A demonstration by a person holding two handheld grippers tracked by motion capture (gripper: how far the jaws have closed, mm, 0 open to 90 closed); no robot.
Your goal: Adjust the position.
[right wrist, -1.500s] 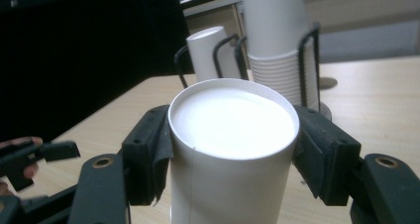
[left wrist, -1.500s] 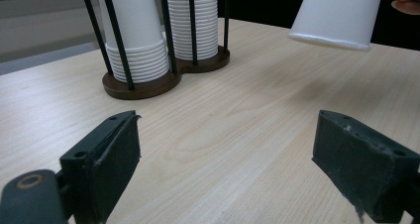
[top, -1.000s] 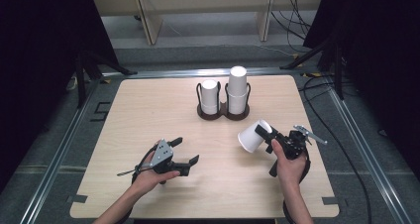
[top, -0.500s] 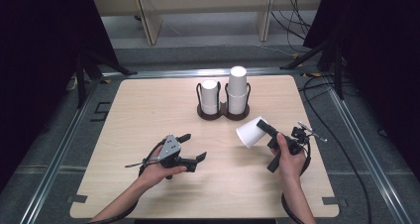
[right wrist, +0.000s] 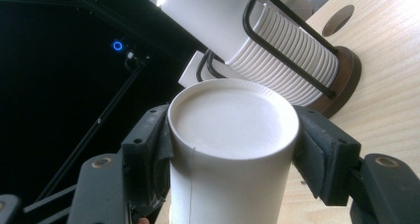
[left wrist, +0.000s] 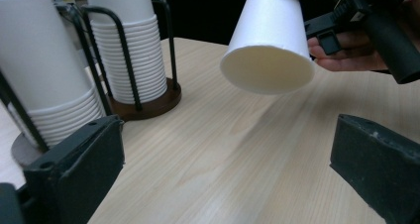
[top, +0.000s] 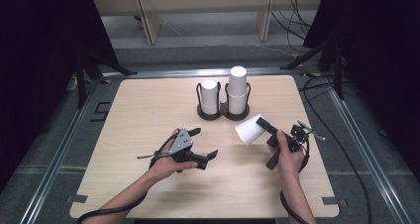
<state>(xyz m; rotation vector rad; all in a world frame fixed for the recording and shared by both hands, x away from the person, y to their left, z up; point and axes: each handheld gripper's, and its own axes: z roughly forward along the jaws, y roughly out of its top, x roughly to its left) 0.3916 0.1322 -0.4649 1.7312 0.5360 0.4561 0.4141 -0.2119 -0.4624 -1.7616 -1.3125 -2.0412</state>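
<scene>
From above we see the right gripper (top: 261, 126) clamped on a tilted white cup (top: 249, 130) at four o'clock from the cup holder (top: 223, 112); our right gripper view reveals its closed base (right wrist: 233, 122). The left gripper (top: 204, 143) gapes empty.

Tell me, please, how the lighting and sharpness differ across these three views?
High view: soft, even light on the table, black surroundings. Left gripper view: held cup sharp, shadowed inside; near jaws blurred. Right gripper view: the cup's base is crisp, the cup stacks glare bright.

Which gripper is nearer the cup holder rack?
Right. The right gripper, shut on a paper cup, is just in front of the rack; the left gripper sits farther back.
</scene>
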